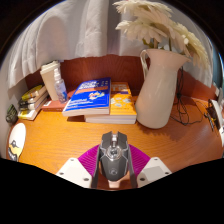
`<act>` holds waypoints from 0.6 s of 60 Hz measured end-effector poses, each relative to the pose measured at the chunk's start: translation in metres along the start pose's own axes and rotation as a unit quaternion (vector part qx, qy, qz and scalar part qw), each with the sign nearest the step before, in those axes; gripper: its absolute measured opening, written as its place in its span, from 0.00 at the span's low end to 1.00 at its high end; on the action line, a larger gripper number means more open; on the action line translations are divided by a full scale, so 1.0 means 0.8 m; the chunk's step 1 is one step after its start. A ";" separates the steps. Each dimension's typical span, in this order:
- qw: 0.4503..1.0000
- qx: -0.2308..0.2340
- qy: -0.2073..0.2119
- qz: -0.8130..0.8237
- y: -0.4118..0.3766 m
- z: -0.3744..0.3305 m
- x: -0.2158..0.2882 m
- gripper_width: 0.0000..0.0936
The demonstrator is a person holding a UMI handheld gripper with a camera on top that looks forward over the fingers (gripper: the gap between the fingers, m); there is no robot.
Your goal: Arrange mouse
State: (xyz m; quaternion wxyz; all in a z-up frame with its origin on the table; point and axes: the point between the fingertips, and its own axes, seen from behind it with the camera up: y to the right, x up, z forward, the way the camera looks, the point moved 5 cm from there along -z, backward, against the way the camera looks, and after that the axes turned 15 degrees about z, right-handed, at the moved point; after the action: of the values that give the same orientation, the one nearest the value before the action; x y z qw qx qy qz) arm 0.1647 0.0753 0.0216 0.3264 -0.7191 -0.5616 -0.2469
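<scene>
Nearest to the camera, the gripper [113, 170] is reaching forward with its two white fingers [74, 170], and the magenta pads [90, 157] on their inner faces are showing at either side of one grey-and-black computer mouse [115, 154]. The mouse is lying lengthwise between the two fingers, its nose pointing away toward the jug, and it appears to be resting on the wooden table [55, 140]. The pads are sitting right against its flanks, but I cannot tell whether both are actually pressing on it.

Taking the mouse as the landmark: just beyond it and a little to its left, one stack of books [100, 102] is lying flat, with a blue-covered book on top and a yellow-and-blue one [122, 99] beside it to the right. Beyond the mouse to its right, one white ceramic jug [159, 88] is standing upright, and a bunch of pale dried flowers [162, 25] is spreading out of its mouth. A dark cable [187, 112] is trailing across the table just past the jug's right side.

Farther left of the mouse, a second group of books [52, 82] is leaning at a tilt, with a few more stacked items [33, 100] lying beside them. Behind everything, a pale curtain [45, 35] is hanging.
</scene>
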 end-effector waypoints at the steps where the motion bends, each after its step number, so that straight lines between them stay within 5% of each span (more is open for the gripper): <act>1: 1.000 -0.003 0.000 -0.001 -0.001 0.000 0.000 0.48; 17: 0.999 -0.025 -0.015 0.020 -0.014 -0.004 0.006 0.31; 36: 0.990 -0.028 0.140 0.012 -0.189 -0.165 0.158 0.32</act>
State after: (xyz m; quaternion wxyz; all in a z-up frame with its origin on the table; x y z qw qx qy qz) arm 0.0507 0.0816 0.2297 0.3843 -0.6929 -0.4949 -0.3568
